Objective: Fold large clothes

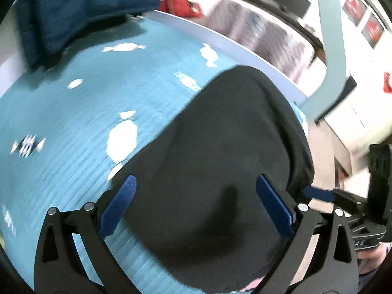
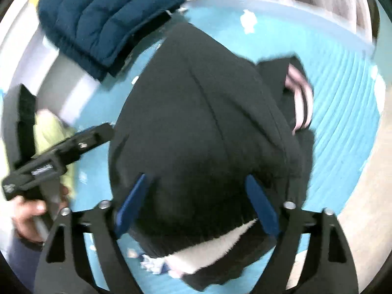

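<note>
Lying on blue bedspread (image 1: 73,122): black garment (image 1: 220,147); left gripper (image 1: 196,183) and right gripper (image 2: 196,181) both released above it

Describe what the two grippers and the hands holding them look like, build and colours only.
Both the left gripper and right gripper share one build: black linkage arms with triangular cut-outs, silver round pivot pins, and flat ribbed blue fingers. Seen from the other camera, each body is a black block with a small lettered label, too blurred to read. The left hand is bare, with a dark blue sleeve.
</note>
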A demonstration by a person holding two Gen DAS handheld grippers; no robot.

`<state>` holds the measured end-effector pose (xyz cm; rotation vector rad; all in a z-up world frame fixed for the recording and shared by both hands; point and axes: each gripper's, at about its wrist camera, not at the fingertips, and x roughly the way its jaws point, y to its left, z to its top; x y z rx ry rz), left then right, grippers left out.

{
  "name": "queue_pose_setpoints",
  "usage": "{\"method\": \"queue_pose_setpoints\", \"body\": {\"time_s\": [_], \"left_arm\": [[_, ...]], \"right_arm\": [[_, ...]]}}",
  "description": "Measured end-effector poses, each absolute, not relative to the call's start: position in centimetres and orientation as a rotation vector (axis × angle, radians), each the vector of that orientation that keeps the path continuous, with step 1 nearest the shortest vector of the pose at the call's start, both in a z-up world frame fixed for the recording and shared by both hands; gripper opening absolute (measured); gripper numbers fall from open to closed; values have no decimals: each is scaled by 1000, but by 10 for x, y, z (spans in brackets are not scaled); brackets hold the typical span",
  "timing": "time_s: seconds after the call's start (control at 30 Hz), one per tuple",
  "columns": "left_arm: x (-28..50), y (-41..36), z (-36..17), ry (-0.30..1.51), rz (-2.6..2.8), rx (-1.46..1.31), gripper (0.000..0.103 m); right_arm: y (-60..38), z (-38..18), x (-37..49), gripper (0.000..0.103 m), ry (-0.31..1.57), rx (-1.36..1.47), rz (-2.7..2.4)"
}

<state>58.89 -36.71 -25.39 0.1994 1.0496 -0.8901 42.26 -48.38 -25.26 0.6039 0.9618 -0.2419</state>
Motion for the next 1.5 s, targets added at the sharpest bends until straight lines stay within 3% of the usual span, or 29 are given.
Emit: {"method": "queue_pose_setpoints", "body": {"time_s": [0.07,0.17,0.53,0.67,1.07,1.5], "left_arm": [[576,-336,-250,1020,-846,157,98],[555,-288,-246,972,-792,109,98],[458,-139,-285,954,-534,-77,98],[415,-98,-279,864,-468,-119,98],[242,-13,-181,646,-302,-134,98],[74,23,-82,435,-86,-49,98]], "right_arm": [[-481,-253,420,82,936,569,-231],[-453,-244,407,93,901,476,-248],[-336,-257,377,94,896,93,-208],[-301,-257,353,94,837,67,-158],[-216,-181,220,95,688,7,-98],[-163,-93,69,96,469,-61,-4]]}}
